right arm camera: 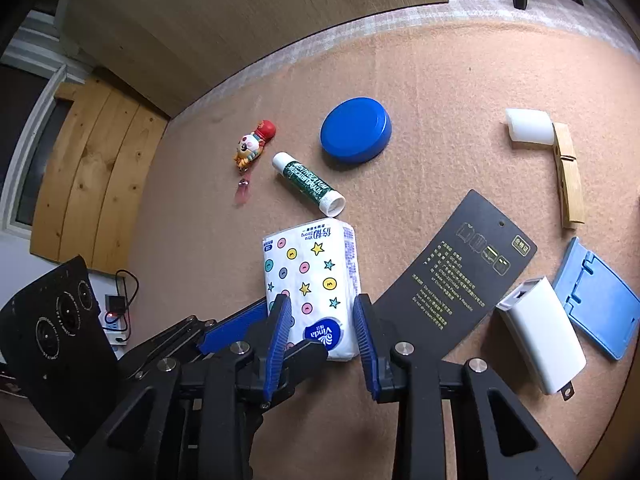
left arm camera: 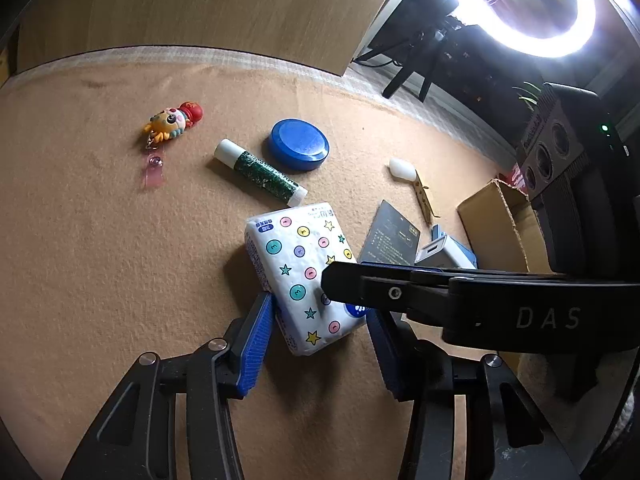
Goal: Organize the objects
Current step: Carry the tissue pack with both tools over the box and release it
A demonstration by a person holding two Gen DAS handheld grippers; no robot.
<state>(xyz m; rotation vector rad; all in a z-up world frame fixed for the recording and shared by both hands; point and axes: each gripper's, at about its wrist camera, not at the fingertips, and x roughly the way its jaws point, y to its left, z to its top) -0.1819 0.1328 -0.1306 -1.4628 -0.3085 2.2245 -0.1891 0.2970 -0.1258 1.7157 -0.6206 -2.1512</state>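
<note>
A white tissue pack (left arm camera: 296, 264) (right arm camera: 310, 272) printed with coloured dots and stars lies on the tan felt mat (left arm camera: 100, 240). My left gripper (left arm camera: 320, 312) straddles its near end at a slant, and both blue pads (left arm camera: 256, 340) touch the pack's edges. My right gripper (right arm camera: 320, 304) comes in from the right with its pads (right arm camera: 362, 328) pressed on the two long sides of the same end. In the left wrist view its black finger (left arm camera: 360, 284) crosses over the pack. In the right wrist view, the left gripper's blue pad (right arm camera: 232, 328) sits at the pack's left.
On the mat lie a glue stick (right arm camera: 308, 184), a blue round lid (right arm camera: 355, 130), a toy keychain (right arm camera: 254, 144), a black card (right arm camera: 460, 264), a white charger (right arm camera: 540, 344), a blue plastic stand (right arm camera: 596, 296) and a wooden clothespin (right arm camera: 568, 176). A cardboard box (left arm camera: 500, 224) stands at the right.
</note>
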